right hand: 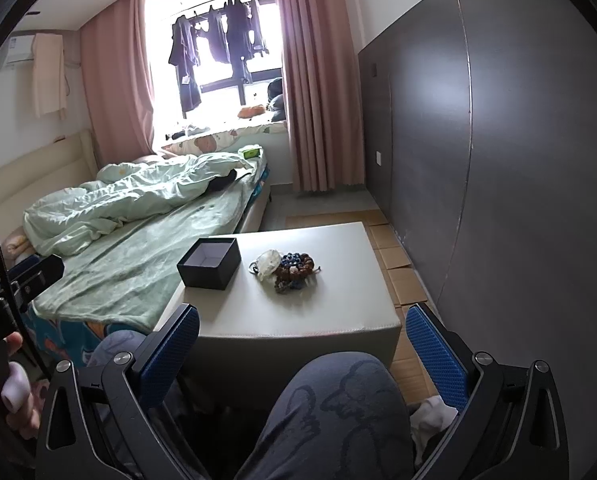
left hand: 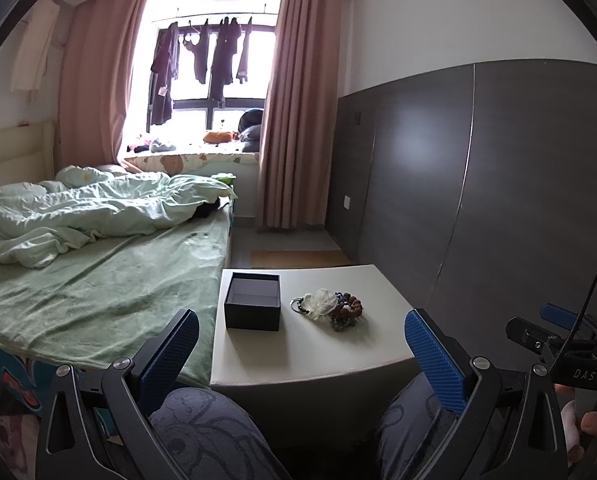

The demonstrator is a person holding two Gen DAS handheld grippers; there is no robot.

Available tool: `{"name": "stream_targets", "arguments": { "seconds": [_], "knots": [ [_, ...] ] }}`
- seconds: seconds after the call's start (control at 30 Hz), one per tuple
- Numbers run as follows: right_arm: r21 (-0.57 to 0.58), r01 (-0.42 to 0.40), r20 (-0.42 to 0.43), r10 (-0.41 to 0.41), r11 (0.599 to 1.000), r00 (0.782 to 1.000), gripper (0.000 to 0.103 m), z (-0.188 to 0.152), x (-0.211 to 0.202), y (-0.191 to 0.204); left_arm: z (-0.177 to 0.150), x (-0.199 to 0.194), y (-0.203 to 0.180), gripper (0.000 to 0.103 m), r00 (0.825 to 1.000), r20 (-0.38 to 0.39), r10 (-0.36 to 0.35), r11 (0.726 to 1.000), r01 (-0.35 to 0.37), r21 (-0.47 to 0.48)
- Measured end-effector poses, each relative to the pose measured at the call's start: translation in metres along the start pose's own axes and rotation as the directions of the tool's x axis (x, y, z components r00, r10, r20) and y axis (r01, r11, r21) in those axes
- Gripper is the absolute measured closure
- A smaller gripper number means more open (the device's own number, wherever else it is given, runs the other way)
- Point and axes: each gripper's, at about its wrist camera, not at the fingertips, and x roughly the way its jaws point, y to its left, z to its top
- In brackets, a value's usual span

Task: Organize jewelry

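A pile of jewelry [left hand: 330, 306], beaded bracelets and a pale translucent piece, lies on a white low table [left hand: 310, 356]. An open, empty black box [left hand: 253, 300] stands just left of the pile. In the right wrist view the jewelry [right hand: 286, 266] and the box [right hand: 210, 263] sit on the same table [right hand: 298, 316]. My left gripper [left hand: 302, 336] is open and empty, held back from the table's near edge above my knees. My right gripper [right hand: 302, 332] is open and empty, also short of the table.
A bed [left hand: 98, 280] with a green sheet and rumpled duvet adjoins the table's left side. A dark grey wall panel [left hand: 478, 180] runs along the right. My knees [right hand: 330, 412] are below the grippers. The right gripper [left hand: 558, 340] shows at the left view's right edge.
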Motion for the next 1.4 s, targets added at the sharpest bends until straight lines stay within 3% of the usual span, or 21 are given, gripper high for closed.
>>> {"name": "stream_targets", "arguments": {
  "seconds": [0.83,1.2,1.4],
  "knots": [
    [-0.021,-0.016,-0.035,0.015,1.0,0.999,0.0,0.021,0.026,0.014,0.012,0.013,0.018,0.0,0.999,-0.039,-0.009,1.0,0.008,-0.016],
    [0.022,-0.036,-0.084,0.037,0.999,0.996,0.0,0.025,0.061,-0.002,0.013,0.065,0.021,0.0,0.989,-0.116,-0.091,0.995,0.087,-0.039],
    [0.069,-0.057,-0.137,0.066,0.996,0.988,0.0,0.022,0.095,-0.022,0.014,0.109,0.017,0.005,0.971,-0.179,-0.16,0.986,0.148,-0.076]
  ]
}}
